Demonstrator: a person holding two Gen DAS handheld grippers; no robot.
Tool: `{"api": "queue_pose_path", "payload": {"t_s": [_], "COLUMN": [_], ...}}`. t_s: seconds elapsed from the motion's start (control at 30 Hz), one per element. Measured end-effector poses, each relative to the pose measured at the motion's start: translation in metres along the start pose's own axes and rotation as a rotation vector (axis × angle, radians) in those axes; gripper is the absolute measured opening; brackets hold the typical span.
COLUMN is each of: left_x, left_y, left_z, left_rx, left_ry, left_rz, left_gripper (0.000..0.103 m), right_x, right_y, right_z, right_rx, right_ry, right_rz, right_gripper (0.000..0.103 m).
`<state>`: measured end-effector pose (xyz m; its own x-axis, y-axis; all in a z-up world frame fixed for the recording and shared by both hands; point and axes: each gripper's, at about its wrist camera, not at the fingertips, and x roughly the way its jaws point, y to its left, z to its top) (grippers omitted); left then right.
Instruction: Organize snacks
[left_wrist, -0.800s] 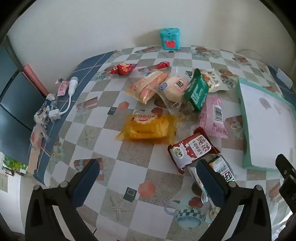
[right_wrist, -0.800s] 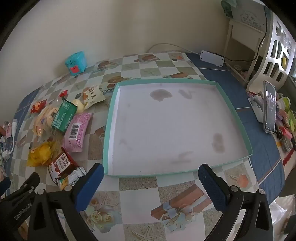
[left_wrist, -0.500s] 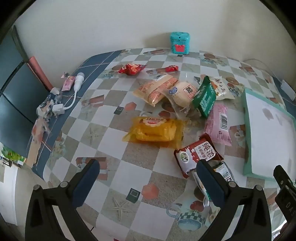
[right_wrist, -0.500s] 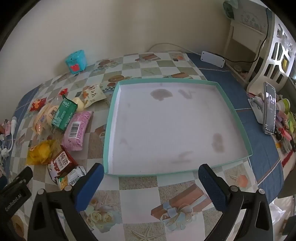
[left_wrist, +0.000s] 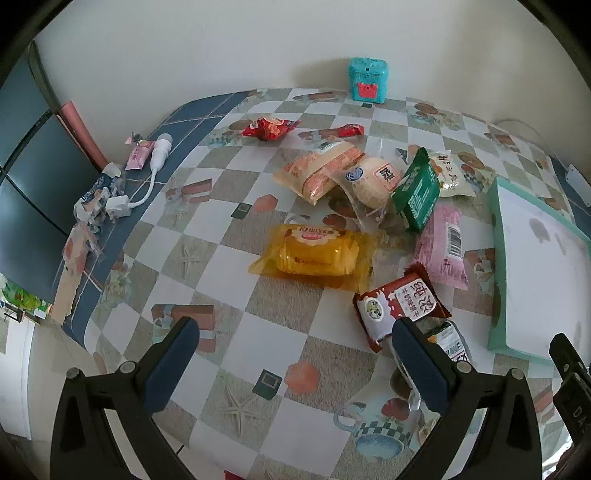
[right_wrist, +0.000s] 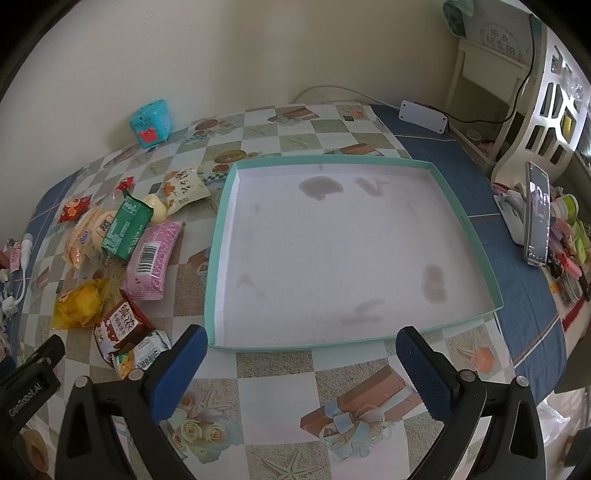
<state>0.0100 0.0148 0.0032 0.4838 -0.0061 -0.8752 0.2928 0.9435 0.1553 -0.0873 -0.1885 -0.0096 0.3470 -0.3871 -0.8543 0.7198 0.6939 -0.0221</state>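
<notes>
Several snack packets lie in a heap on the checked tablecloth: a yellow packet (left_wrist: 314, 254), a dark red packet (left_wrist: 400, 308), a pink one (left_wrist: 443, 245), a green one (left_wrist: 417, 190) and a bun in clear wrap (left_wrist: 375, 179). A teal-rimmed white tray (right_wrist: 216, 258) lies to their right, with nothing in it. My left gripper (left_wrist: 295, 350) is open above the table's near part, short of the yellow packet. My right gripper (right_wrist: 299, 363) is open in front of the tray's near rim. Both are empty.
A teal toy box (left_wrist: 367, 79) stands at the wall. A white charger and cable (left_wrist: 147, 177) and scraps lie at the table's left edge. A white adapter (right_wrist: 423, 116) and a phone on a stand (right_wrist: 537, 218) are at the right.
The left wrist view has drawn back and risen a little, so the snack heap sits lower and smaller. The right gripper has hardly moved. Both jaws stay open.
</notes>
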Motion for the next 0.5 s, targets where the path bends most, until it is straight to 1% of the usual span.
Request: {"api": "queue_pose_path", "payload": {"t_s": [0.5], "left_x": [0.0033], "left_y": [0.0019], "left_z": [0.0002], "left_rx": [-0.02], "left_ry": [0.02], "left_rz": [-0.01], "left_gripper": [0.103], "right_x": [0.0026], "right_y": [-0.0014], "right_z": [-0.0011], "right_rx": [0.007], "right_ry": [0.008], "right_rz": [-0.004], "right_gripper": [0.103]}}
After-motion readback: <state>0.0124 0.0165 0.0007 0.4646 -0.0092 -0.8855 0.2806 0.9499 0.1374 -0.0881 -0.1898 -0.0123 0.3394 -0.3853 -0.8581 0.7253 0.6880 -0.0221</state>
